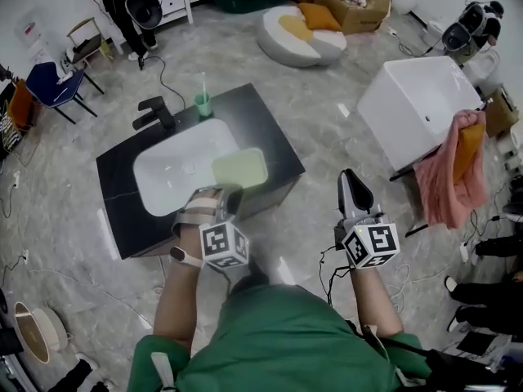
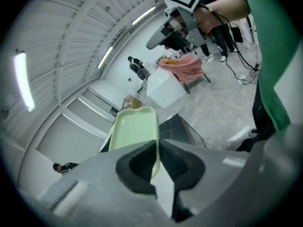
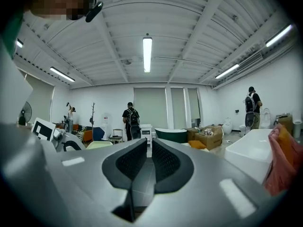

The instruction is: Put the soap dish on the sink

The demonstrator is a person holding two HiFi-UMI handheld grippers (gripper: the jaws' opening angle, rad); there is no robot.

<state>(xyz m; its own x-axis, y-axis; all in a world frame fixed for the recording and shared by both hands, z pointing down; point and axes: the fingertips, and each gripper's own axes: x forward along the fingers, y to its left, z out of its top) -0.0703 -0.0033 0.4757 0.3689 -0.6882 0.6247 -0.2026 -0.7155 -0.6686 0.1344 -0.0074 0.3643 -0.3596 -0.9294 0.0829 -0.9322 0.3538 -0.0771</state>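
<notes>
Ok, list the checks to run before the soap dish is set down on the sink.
1. Left gripper clamped on soap dish rim: ok.
2. Dish over sink edge: ok.
3. Black counter beside the basin bare: ok.
4. Dish's height above the counter: cannot tell.
5. Green cup and faucet away from the dish: ok.
6. Right gripper empty, off to the side: ok.
</notes>
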